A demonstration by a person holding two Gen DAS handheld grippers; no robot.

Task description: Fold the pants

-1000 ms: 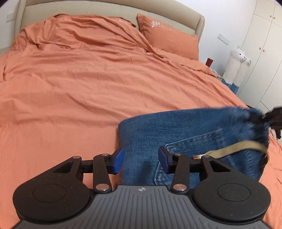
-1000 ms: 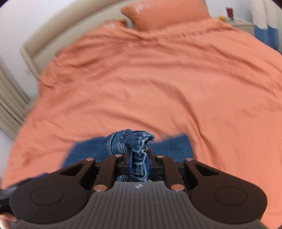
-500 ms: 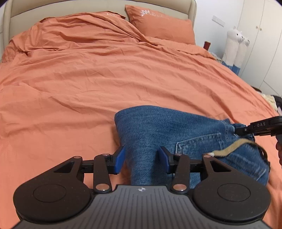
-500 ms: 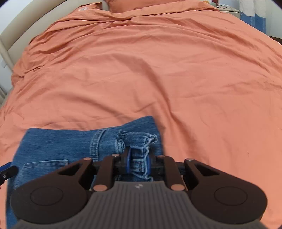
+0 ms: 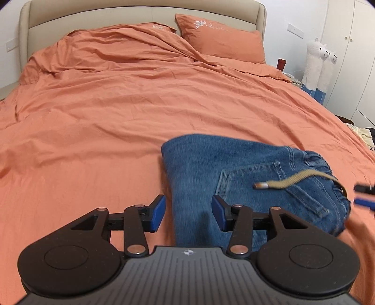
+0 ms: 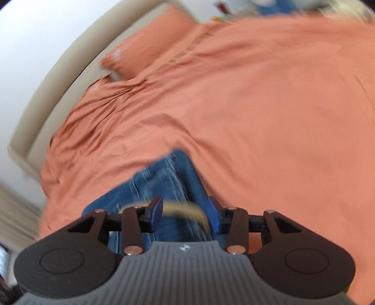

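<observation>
Blue jeans [image 5: 234, 178] lie folded on the orange bed cover [image 5: 117, 131], back pocket up, with a tan drawstring [image 5: 293, 181] across the waistband. My left gripper [image 5: 188, 211] is open above the fold's left edge, and its blue pads do not press the denim. The right gripper's tip [image 5: 363, 194] shows at the jeans' right end. In the blurred right wrist view my right gripper [image 6: 185, 213] has its jaws opening over the jeans [image 6: 164, 178]. The drawstring [image 6: 187, 210] crosses the gap, and the pads stand clear of the cloth.
The bed has a beige headboard [image 5: 140, 16] and an orange pillow [image 5: 222, 40] at the far end. White plush alpacas [image 5: 318, 65] and a nightstand with a red object [image 5: 281, 63] stand at the far right, beside white wardrobe doors [image 5: 351, 47].
The right gripper carried a bunch of denim down and across, rolled, and let it go with its jaws now apart. The jeans now lie flat. The left gripper stayed open and shifted slightly.
</observation>
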